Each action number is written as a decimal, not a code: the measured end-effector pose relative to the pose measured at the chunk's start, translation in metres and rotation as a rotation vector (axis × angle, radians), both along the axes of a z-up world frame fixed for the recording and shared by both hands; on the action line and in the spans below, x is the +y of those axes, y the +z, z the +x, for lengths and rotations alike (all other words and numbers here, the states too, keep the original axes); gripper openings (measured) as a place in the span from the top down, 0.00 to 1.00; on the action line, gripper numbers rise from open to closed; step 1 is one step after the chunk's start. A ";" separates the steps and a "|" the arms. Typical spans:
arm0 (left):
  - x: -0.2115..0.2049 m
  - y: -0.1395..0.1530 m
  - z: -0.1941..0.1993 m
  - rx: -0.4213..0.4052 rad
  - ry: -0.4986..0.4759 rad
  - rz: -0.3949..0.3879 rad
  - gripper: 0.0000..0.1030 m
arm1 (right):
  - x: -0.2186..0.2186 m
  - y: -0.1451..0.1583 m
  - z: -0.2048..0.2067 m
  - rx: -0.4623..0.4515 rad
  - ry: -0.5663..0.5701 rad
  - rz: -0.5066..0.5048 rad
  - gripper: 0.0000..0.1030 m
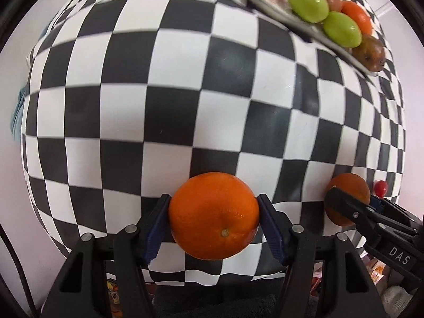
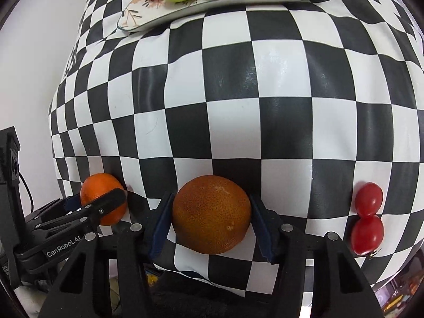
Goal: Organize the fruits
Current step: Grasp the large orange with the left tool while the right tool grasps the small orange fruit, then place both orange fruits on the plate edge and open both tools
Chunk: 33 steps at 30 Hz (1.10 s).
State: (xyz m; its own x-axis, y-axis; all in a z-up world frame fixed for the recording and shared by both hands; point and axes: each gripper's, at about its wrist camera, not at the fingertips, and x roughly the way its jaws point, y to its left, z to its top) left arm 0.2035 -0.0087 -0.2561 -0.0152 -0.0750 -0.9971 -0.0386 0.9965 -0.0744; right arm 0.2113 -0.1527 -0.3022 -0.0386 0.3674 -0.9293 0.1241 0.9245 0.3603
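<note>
The orange (image 1: 214, 216) sits clamped between my left tongs (image 1: 213, 220), its far side hidden; my right tongs (image 2: 211, 217) pinch a duller brownish orange (image 2: 211, 214). Two cherry tomatoes (image 2: 367, 218) lie just right, the fruit plate (image 2: 185, 8) cut off across the checkered cloth (image 2: 265, 92)

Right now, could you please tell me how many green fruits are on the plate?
2. Both lie on the plate at the far end of the table: one green fruit beside the other green fruit. More could be hidden behind.
</note>
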 end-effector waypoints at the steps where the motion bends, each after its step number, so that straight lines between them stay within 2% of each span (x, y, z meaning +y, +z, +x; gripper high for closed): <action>1: -0.003 0.004 0.003 -0.009 -0.001 -0.007 0.39 | -0.001 0.004 0.001 -0.012 0.000 0.003 0.43; 5: -0.013 0.031 0.020 -0.053 -0.015 -0.046 0.39 | -0.013 0.022 0.007 -0.052 -0.013 0.022 0.43; 10: -0.022 0.067 0.059 -0.100 -0.024 -0.118 0.39 | -0.024 0.053 0.037 -0.126 -0.047 0.068 0.43; 14: -0.016 0.088 0.109 -0.136 -0.030 -0.138 0.39 | -0.021 0.071 0.082 -0.177 -0.078 0.109 0.43; 17: -0.015 0.092 0.150 -0.144 -0.038 -0.129 0.39 | -0.018 0.068 0.117 -0.186 -0.106 0.140 0.43; 20: -0.012 0.087 0.189 -0.133 -0.058 -0.100 0.39 | -0.004 0.055 0.150 -0.175 -0.133 0.170 0.43; 25: -0.006 0.057 0.241 -0.043 -0.080 -0.093 0.39 | 0.019 0.031 0.191 -0.138 -0.161 0.195 0.43; 32: -0.015 0.027 0.259 0.083 -0.098 -0.137 0.39 | 0.029 0.011 0.211 -0.090 -0.188 0.197 0.41; 33: -0.017 0.025 0.259 0.088 -0.103 -0.138 0.39 | 0.027 0.012 0.210 -0.081 -0.197 0.202 0.32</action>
